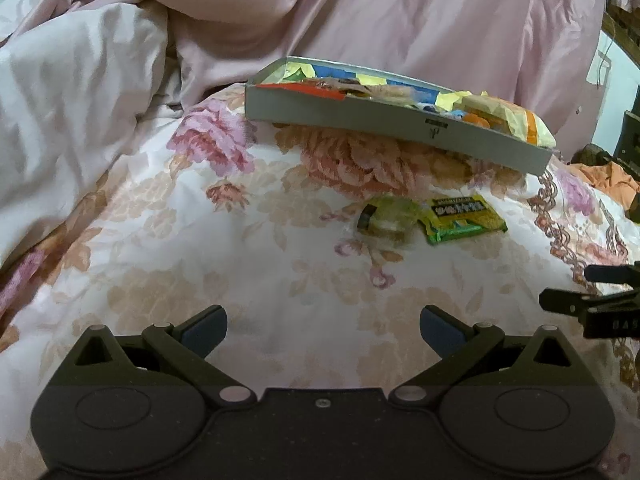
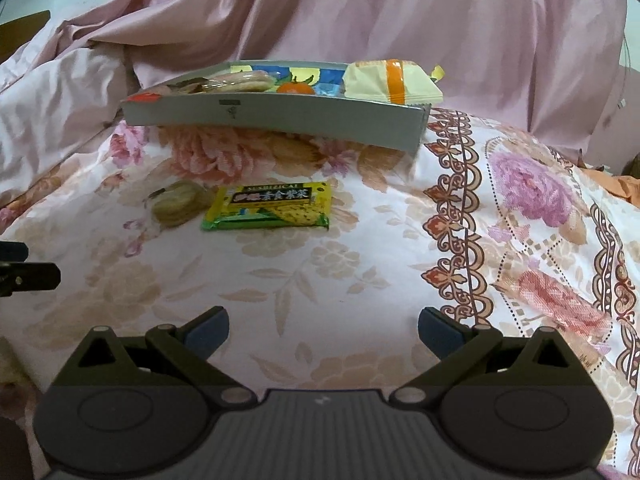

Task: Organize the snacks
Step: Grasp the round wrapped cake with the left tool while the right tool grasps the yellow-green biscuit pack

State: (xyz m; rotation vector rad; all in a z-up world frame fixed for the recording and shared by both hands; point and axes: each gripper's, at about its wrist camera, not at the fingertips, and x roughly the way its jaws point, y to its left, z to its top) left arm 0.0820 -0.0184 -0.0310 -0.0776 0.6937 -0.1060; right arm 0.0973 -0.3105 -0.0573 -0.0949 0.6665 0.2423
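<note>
A shallow grey box (image 2: pixel 280 114) of snacks lies on the far part of a bed covered with a floral bedspread (image 2: pixel 360 264), in front of a heap of pink satin bedding (image 2: pixel 360 12). Its inside is printed in blue and yellow. In it lie a stack of round crackers in clear wrap (image 2: pixel 236 80) towards the left, an orange-coloured sweet (image 2: pixel 295 88) near the middle, and a pale yellow packet with an orange stripe (image 2: pixel 390 82) at the right end, where it rides up over the rim. A red packet (image 1: pixel 300 90) lies at the box's left end, along the near wall.

On the bedspread just near of the box lie two loose snacks side by side: a clear-wrapped stack of round biscuits (image 2: pixel 180 202) on the left and, touching or almost touching its right edge, a flat green and yellow packet with a dark label band (image 2: pixel 270 206). Both rest flat and apart from the box.

The right gripper (image 2: pixel 323 330) hangs over the near part of the bedspread, its blue-padded fingers spread wide with nothing between them, well short of the green packet. The left gripper (image 1: pixel 323 328) is likewise spread wide and empty, over the bedspread near and left of the two loose snacks. Each gripper shows at the edge of the other's view, so they lie side by side. Orange cloth (image 1: pixel 608 180) lies at the far right of the bed.
</note>
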